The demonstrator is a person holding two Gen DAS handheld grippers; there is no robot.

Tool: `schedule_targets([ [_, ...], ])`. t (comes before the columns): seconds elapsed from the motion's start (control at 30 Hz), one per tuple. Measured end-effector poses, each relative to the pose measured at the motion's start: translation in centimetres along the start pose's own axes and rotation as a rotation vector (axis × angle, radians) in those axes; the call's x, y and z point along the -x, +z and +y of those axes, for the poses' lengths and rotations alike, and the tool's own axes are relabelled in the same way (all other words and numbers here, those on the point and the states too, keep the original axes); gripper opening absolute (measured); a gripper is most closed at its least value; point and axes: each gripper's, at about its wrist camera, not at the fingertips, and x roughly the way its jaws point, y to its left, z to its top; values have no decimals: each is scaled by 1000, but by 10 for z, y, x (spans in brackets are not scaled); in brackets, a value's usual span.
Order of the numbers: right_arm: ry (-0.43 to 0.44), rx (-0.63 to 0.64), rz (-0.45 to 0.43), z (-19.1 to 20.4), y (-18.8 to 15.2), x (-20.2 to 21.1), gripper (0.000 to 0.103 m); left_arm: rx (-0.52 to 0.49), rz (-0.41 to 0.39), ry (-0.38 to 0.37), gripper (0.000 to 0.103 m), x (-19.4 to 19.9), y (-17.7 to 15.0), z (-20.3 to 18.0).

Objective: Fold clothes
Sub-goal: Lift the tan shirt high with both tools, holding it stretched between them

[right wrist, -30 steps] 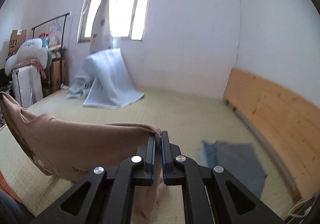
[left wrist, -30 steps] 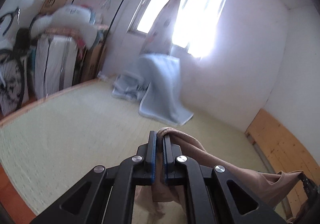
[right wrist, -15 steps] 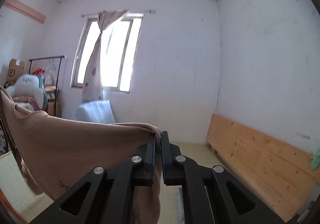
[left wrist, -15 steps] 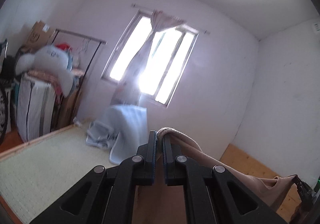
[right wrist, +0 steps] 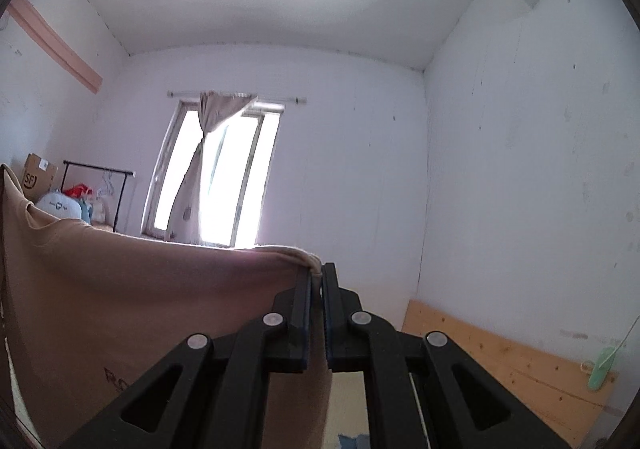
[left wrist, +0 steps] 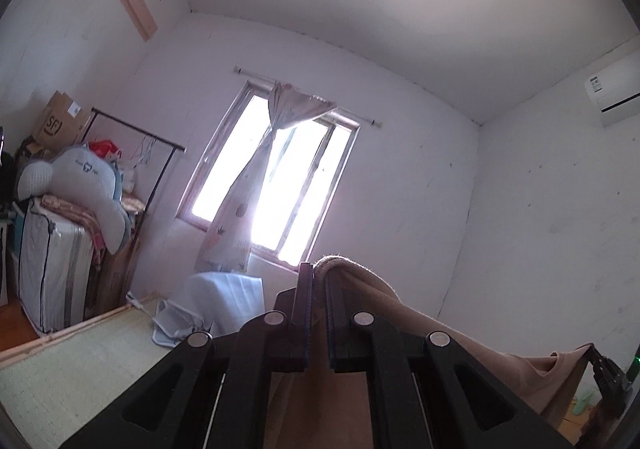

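A tan garment (right wrist: 132,289) hangs stretched in the air between the two tools: the left gripper (left wrist: 316,285) is clamped on one top edge and the right gripper (right wrist: 317,285) pinches the other, the cloth sagging between them. Below lies a pale woven mat floor (left wrist: 72,373), with a wooden panel (right wrist: 500,353) leaning along the right wall. Behind stand a bright window (left wrist: 276,185) with a tied curtain (left wrist: 256,185), a clothes rack (left wrist: 160,169) and stacked bedding and boxes. The garment's lower part is cut off by the frame, and a dark print (right wrist: 116,383) on it, possibly lettering, is unreadable.
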Motion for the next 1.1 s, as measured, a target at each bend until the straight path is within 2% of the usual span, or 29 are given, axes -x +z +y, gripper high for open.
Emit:
schedule_targets([
  [0.17, 3, 8, -5, 3, 10, 8, 3, -3, 15, 12, 4, -7, -3, 5],
  [0.27, 7, 7, 29, 6, -1, -5, 3, -16, 50, 39, 4, -22, -19, 10],
  [0.63, 8, -49, 235, 10, -92, -118, 3, -53, 237, 154, 4, -127, -101, 38],
  [0.97, -22, -59, 347, 27, -152, -233, 3, -20, 359, 203, 4, -240, -153, 55],
  [1.1, -39, -52, 394, 37, -177, -282, 3, -28, 415, 235, 4, -289, -186, 64],
])
